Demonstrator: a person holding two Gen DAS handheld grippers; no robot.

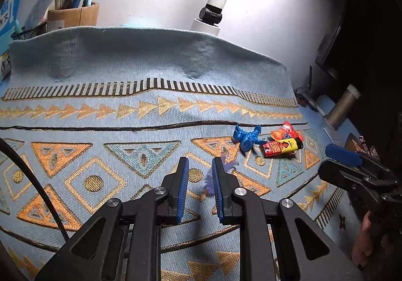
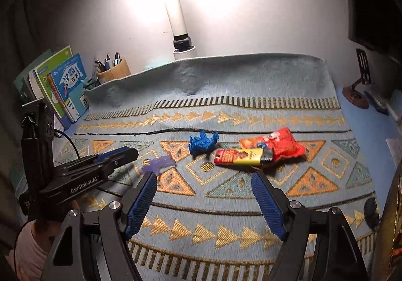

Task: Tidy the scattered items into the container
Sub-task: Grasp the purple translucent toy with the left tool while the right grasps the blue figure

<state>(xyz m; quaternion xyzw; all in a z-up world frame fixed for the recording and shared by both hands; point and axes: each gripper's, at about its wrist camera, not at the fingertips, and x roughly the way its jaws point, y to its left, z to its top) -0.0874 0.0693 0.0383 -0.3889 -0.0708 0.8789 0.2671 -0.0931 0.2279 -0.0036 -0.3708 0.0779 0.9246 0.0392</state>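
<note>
A small purple toy figure (image 2: pixel 158 164) lies on the patterned blue mat (image 2: pixel 226 205). In the left wrist view it (image 1: pixel 209 181) shows blurred between and just past my left gripper (image 1: pixel 200 163) fingers, which stand a narrow gap apart, not closed on it. A blue toy figure (image 2: pixel 202 144), a yellow-and-red lighter (image 2: pixel 241 157) and an orange-red snack packet (image 2: pixel 276 143) lie together mid-mat. My right gripper (image 2: pixel 204 176) is wide open and empty, just in front of the lighter. No container is clearly visible.
Books (image 2: pixel 62 85) and a pen holder (image 2: pixel 113 68) stand at the back left. A lamp post (image 2: pixel 179 27) rises behind the mat's raised far edge. A metal cylinder (image 1: pixel 343 106) and clutter sit at the right; a dark object (image 2: pixel 371 213) lies near the mat's right edge.
</note>
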